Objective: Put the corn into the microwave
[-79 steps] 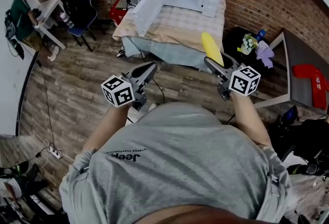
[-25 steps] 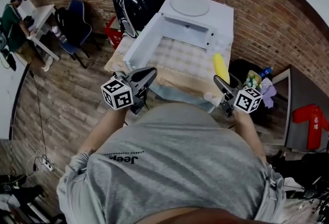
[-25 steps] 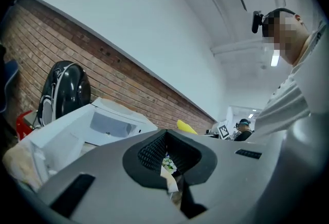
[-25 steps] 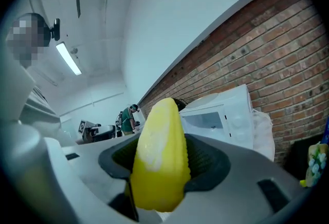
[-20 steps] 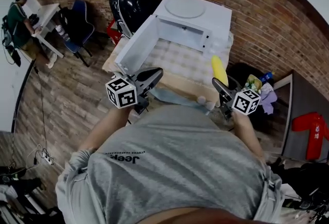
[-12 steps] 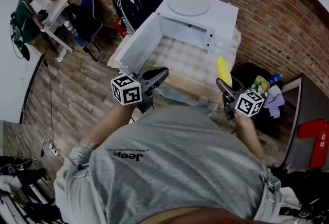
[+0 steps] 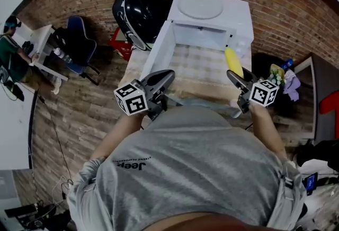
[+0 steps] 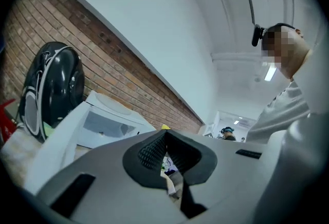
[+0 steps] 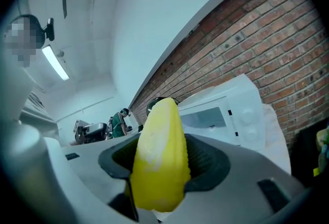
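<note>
Both grippers have drawn closer to the microwave since the earlier frame, and it now fills more of the head view. The right gripper is clenched on the corn, held in the air just before the microwave's control-panel side, outside the open cavity. The left gripper has its jaws together and empty, near the outer end of the microwave's swung-out door. The checked tabletop lies before the microwave.
</note>
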### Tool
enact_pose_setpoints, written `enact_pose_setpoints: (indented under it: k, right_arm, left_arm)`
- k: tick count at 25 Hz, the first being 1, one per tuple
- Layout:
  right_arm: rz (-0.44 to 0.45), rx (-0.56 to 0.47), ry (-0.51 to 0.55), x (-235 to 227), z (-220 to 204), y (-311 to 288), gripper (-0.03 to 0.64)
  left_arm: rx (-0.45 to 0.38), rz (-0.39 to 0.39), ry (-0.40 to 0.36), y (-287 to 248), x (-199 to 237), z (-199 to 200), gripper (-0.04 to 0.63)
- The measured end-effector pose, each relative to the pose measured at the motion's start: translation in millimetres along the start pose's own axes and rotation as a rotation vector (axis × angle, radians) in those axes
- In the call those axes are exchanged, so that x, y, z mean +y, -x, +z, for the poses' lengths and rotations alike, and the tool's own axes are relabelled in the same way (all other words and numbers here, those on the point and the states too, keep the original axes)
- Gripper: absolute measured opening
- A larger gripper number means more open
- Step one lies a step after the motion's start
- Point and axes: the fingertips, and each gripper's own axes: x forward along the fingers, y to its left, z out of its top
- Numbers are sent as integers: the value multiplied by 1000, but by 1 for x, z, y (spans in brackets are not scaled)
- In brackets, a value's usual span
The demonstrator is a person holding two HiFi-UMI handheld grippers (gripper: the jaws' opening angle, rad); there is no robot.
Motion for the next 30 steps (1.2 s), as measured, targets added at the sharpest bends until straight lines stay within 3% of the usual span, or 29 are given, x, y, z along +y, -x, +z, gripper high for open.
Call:
enact_pose_setpoints:
  k: [4,7,13,23,27,30]
  right_arm:
    - [-43,-10,-33,31,-2,-33,261]
    - [-59,1,-43,39,0,-53,261]
    - [7,86,63,19,10,-45,261]
    - [97,220,209,-62,-8,-11,261]
    - [79,265,227,-87,-28,-45,261]
    - [64,306,236,-94,-43,-80,261]
  left_arm:
    - [30,-28,-61,38,27,20,14]
    - [31,-26,-63,50,40,29,14]
    - [-34,27,-129,17,21,13,14]
    - [-141,221,-3,-90,37,-70,14]
    - [-107,316,9,-104,70,-89,14]
    - [-68,339,-7,-108,87,-99,14]
